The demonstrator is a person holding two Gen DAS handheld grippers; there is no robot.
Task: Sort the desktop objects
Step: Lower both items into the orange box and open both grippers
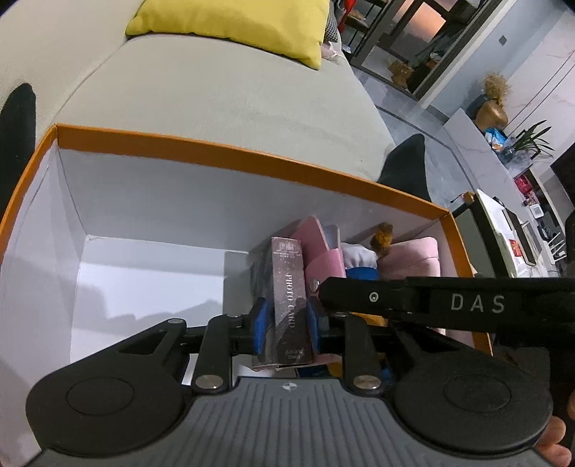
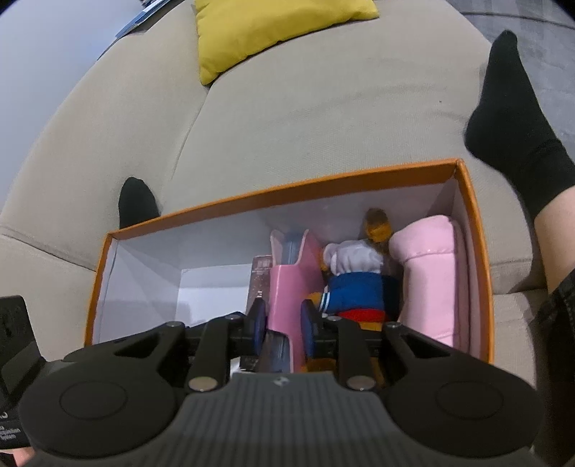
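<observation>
An orange box (image 1: 215,154) with white inner walls rests on a beige sofa. Inside it, my left gripper (image 1: 287,323) is shut on a brown carton marked PHOTO CARD (image 1: 287,287), which stands upright between the blue pads (image 1: 261,323). My right gripper (image 2: 284,323) is shut on a pink case (image 2: 284,287) that stands just right of that carton (image 2: 260,280). The pink case (image 1: 320,248) also shows in the left wrist view. A plush toy (image 2: 355,283) in white and blue and a pink padded pouch (image 2: 431,280) fill the box's right end (image 2: 467,201).
The right gripper's black body (image 1: 467,301) crosses the left wrist view on the right. A person's feet in black socks (image 2: 510,100) (image 2: 136,201) flank the box on the sofa. A yellow cushion (image 2: 273,28) lies behind. The box's left half shows bare white floor (image 1: 143,287).
</observation>
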